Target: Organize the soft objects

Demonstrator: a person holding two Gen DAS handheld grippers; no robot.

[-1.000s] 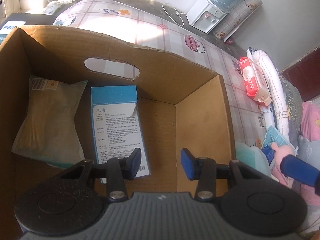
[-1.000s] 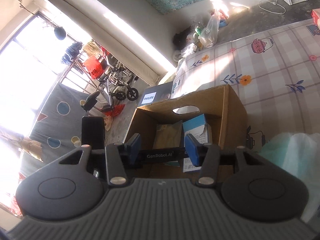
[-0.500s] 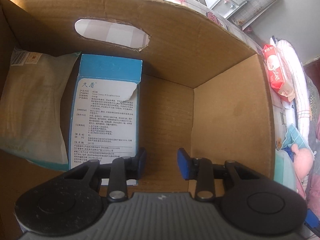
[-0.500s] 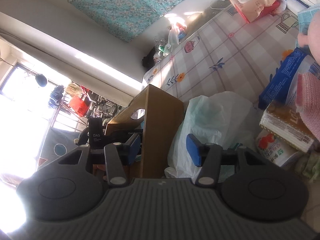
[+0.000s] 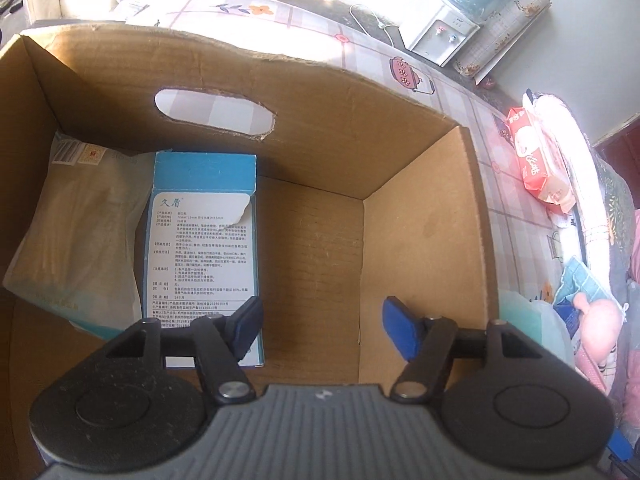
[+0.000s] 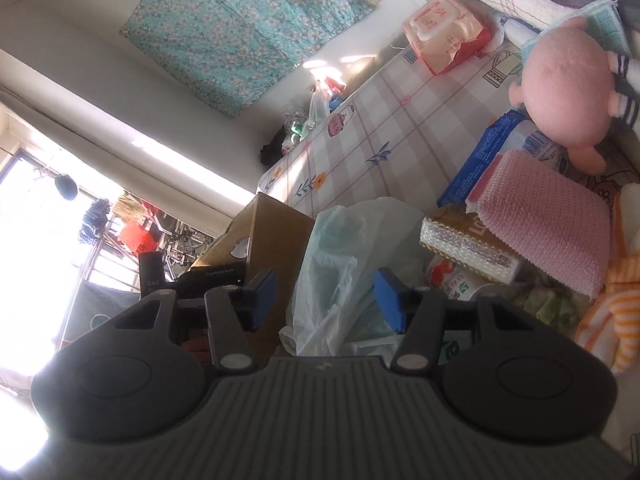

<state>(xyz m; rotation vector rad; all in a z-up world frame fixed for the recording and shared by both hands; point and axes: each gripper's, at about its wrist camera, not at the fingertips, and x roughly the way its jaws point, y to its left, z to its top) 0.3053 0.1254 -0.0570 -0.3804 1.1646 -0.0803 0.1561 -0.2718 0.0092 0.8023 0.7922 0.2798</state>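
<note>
A cardboard box (image 5: 320, 92) with a handle hole lies under my left gripper (image 5: 322, 326), whose jaws are opening with nothing between them. On the box floor lie a pale soft packet (image 5: 76, 224) at the left and a blue and white carton (image 5: 204, 240) beside it. My right gripper (image 6: 326, 300) hovers over a crumpled pale plastic bag (image 6: 348, 256) next to the box (image 6: 276, 224); its jaws are opening and the bag lies just beyond the fingertips, untouched. A pink plush toy (image 6: 568, 96) and a pink knitted cloth (image 6: 544, 220) lie right of it.
On the checked mat (image 6: 384, 136) sit a red wipes pack (image 6: 444, 36), a blue packet (image 6: 484, 156), a printed carton (image 6: 472, 248) and an orange striped cloth (image 6: 604, 320). A water dispenser (image 5: 444, 32) stands beyond the box. Rolled bedding (image 5: 588, 184) borders the mat's right side.
My left gripper has drawn back a little above the box and spread its jaws wider. My right gripper swung from the box towards the pile of soft things and sank, its jaws a little wider.
</note>
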